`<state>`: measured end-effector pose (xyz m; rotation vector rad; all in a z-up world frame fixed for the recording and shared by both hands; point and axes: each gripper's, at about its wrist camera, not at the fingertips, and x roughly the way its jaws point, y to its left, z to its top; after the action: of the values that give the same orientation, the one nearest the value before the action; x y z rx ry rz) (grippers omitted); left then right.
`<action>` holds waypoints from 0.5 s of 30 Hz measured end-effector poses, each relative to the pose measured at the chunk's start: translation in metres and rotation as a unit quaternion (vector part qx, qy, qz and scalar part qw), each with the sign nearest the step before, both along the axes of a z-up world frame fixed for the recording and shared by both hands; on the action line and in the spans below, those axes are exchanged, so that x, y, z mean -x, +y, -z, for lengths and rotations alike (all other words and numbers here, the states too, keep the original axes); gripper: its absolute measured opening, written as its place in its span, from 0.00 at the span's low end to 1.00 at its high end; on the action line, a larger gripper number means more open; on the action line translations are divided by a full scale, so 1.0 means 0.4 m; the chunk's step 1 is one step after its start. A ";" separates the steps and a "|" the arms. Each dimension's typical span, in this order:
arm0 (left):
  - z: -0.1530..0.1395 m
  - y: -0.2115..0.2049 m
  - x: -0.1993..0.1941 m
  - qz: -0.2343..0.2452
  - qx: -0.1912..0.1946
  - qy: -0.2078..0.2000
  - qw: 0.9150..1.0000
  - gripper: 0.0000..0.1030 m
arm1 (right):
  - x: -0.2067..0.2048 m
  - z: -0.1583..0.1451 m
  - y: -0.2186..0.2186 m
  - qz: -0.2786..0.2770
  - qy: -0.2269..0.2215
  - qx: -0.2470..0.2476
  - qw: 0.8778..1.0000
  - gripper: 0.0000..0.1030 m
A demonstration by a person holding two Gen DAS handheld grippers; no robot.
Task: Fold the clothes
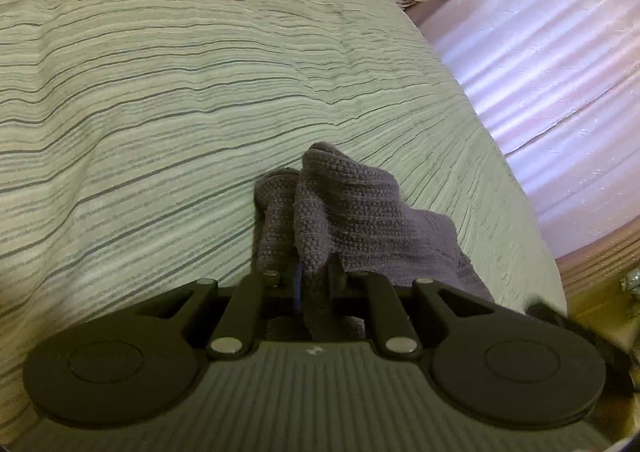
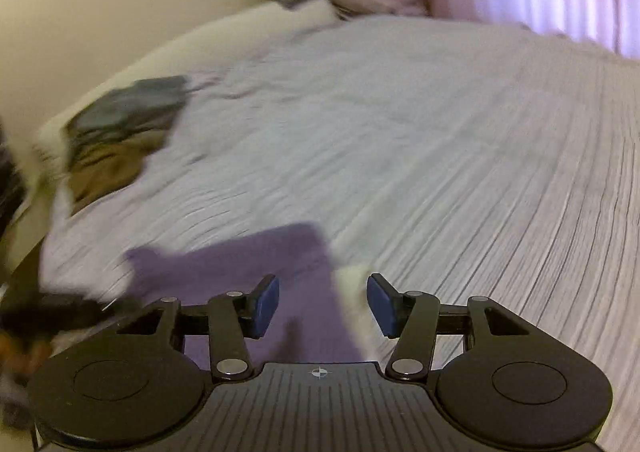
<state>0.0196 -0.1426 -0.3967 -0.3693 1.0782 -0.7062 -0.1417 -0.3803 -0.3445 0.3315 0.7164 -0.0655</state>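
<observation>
Bunching purple knit garment (image 1: pixel 352 207), left hand-held gripper (image 1: pixel 304 276) clamped

1. Purple garment (image 1: pixel 352 207): coarse knitted cloth, matt, visibly looped texture
2. Bedspread (image 1: pixel 180 99): crinkled woven cloth, matt, ridged with fine stripes
3. Left gripper (image 1: pixel 306 276): matt black plastic body with ribbed top; bright metal pivot pins
4. Right gripper (image 2: pixel 323 304): same matt black plastic; smooth blue pads (image 2: pixel 267 302)
5. Curtain (image 1: pixel 552 51): pale pink cloth, faint sheen
</observation>
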 end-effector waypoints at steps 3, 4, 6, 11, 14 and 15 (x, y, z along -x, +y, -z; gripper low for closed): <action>-0.049 -0.018 0.070 0.012 -0.021 -0.029 0.999 0.15 | 0.041 0.053 0.058 -0.029 0.010 0.020 0.999 0.52; -0.066 -0.024 0.093 0.016 -0.028 -0.039 0.999 0.17 | 0.050 0.077 0.074 -0.037 0.015 0.028 0.999 0.52; -0.098 -0.036 0.139 0.024 -0.042 -0.059 0.997 0.17 | 0.043 0.113 0.079 -0.044 0.028 0.028 0.998 0.52; -0.181 -0.066 0.255 0.043 -0.077 -0.108 0.990 0.17 | 0.035 0.096 0.036 -0.046 0.033 0.001 0.998 0.52; -0.230 -0.084 0.325 0.055 -0.098 -0.137 0.984 0.15 | 0.083 0.063 0.030 -0.034 0.024 -0.001 0.999 0.52; -0.228 -0.104 0.350 0.068 -0.113 -0.152 0.980 0.11 | 0.090 0.044 0.042 -0.031 0.011 -0.001 0.999 0.52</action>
<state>-0.1205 -0.1844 -0.3055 0.0093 0.8852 -0.7259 -0.1775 -0.3635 -0.3623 0.3108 0.7490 -0.0098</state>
